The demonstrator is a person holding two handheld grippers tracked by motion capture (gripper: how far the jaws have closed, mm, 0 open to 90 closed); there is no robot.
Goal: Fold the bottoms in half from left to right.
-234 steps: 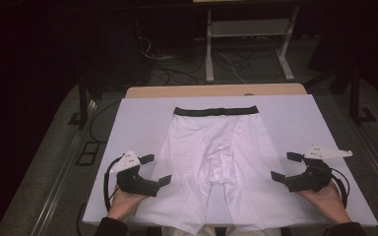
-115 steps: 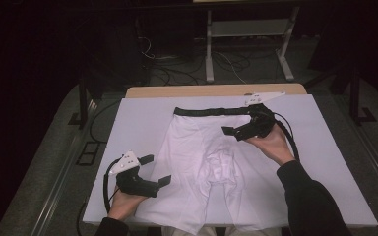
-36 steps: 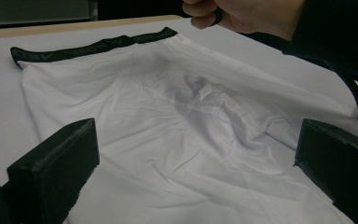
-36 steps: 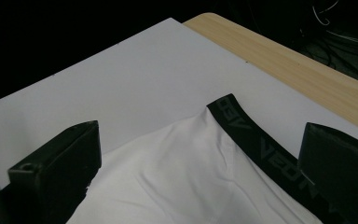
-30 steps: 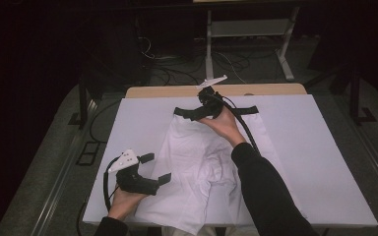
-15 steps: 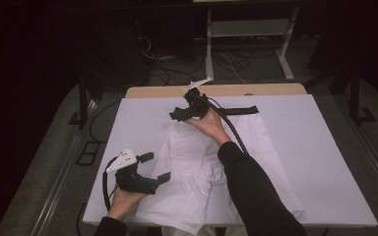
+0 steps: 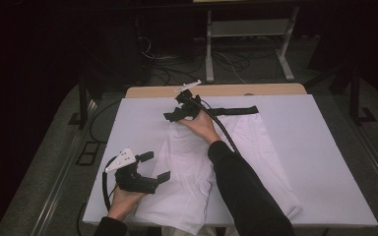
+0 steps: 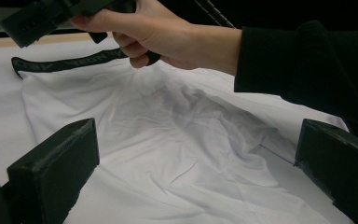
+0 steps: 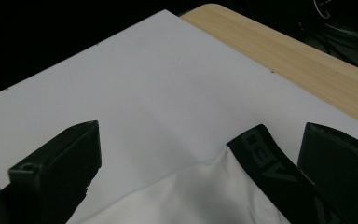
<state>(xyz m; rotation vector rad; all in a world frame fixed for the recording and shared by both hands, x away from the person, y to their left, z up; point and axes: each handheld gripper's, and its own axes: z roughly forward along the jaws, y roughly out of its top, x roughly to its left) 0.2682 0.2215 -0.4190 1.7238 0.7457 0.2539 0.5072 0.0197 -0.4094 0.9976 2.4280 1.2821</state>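
While the white boxer shorts [image 7: 211, 162] lie on the white sheet [image 7: 325, 162] that covers the table, folded over on themselves with the black waistband [image 7: 234, 111] at the far edge, I have my right gripper [image 7: 177, 114] reaching across to the waistband's left end. From its own camera I see both black jaws spread wide, one on either side of the folded waistband corner [image 9: 265, 158]: the right-hand jaw sits just beside the band, the other rests over bare sheet, and nothing is pinched between them, so I read this tool as released. Whether a jaw tip actually touches the cloth I cannot tell. My right hand [image 7: 202, 127] lies over the upper part of the shorts, its dark sleeve [image 7: 246, 187] crossing them toward the near edge, and the cable runs along the arm. My left gripper [image 7: 150, 169] sits at the near left corner of the shorts, jaws also spread wide and holding nothing; through its camera the rumpled white fabric [image 8: 182, 154] fills the gap between them, with the waistband [image 8: 65, 63] beyond it and my right hand [image 8: 158, 32] above. Bare wooden tabletop [image 7: 256, 90] shows beyond the sheet's far edge.
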